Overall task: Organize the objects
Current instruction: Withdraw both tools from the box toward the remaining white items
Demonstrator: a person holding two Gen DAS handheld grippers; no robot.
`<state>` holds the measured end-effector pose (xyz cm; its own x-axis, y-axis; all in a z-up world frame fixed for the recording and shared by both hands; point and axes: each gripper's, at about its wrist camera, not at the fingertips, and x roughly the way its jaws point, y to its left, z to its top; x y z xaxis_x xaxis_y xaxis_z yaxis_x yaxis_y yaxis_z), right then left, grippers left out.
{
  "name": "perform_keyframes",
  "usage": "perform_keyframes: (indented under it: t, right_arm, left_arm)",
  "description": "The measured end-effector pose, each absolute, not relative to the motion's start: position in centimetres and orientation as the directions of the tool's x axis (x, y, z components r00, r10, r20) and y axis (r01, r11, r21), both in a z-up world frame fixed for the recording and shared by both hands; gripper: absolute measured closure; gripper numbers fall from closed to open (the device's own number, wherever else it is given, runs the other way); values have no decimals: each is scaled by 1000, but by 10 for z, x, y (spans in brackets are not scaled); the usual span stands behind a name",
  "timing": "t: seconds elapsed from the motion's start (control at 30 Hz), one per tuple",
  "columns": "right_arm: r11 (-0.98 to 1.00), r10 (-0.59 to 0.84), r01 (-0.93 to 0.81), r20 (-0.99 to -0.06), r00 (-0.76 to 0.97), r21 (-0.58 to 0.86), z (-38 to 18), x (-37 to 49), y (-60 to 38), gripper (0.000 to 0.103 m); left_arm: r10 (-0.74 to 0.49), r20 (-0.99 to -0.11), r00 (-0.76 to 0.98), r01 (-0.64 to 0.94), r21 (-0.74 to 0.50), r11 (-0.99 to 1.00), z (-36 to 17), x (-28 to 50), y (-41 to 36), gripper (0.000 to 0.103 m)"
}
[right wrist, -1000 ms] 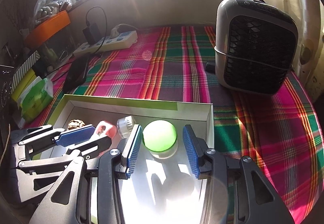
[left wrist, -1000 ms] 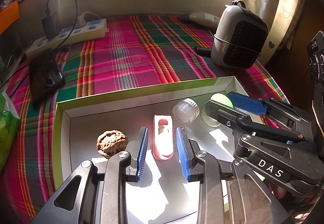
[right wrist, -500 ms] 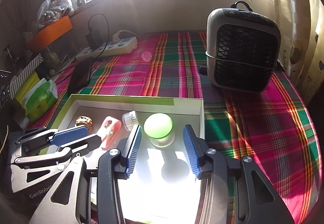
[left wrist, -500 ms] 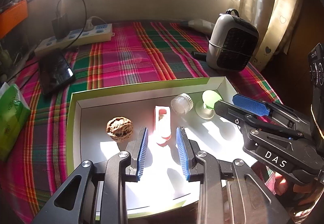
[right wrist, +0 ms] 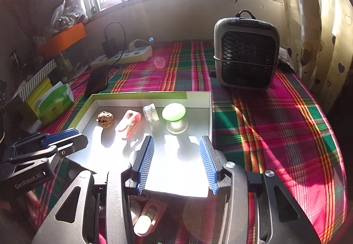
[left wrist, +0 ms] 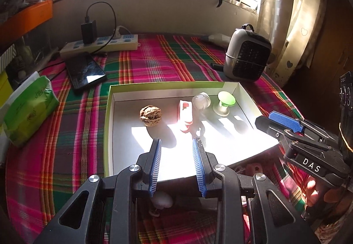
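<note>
Both grippers, left (left wrist: 176,164) and right (right wrist: 177,164), have backed off the tray (left wrist: 109,111), jaws apart, empty. Walnut (left wrist: 151,115) at tray's left: light, hard, rolls; pinch across its middle.

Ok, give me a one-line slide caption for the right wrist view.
Open right gripper hovers over a white tray holding walnut, pink clip, small jar and green-topped knob.

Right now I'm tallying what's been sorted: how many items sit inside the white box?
4, in a row along the far side of the white box: walnut leftmost, then pink clip, small clear jar, and green-topped knob rightmost. None looks hidden.
</note>
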<state>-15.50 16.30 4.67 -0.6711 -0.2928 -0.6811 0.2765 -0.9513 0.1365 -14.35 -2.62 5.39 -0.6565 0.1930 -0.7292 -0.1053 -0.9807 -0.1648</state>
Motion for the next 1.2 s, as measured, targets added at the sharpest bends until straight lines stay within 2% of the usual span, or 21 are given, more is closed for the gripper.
perform_keyframes:
  t: [0.27, 0.63, 1.03, 1.2]
  right_arm:
    - [-953, -295, 263, -658, -693, 150, 49, -119, 176, 59]
    - [-881, -433, 443, -664, -610, 168, 39, -90, 129, 59]
    - [-883, -428, 432, -689, -585, 183, 21, -82, 124, 59]
    - [-895, -408, 413, -688, -601, 169, 20, -76, 133, 59]
  left_arm:
    - [195, -721, -666, -82, -188, -979, 48, -111, -36, 76]
    - [193, -731, -654, -27, -233, -972, 33, -81, -56, 76]
    - [199, -751, -630, -21, -240, -971, 19, -77, -58, 76]
    - [194, -771, -607, -11, -236, -972, 12, -89, -58, 70]
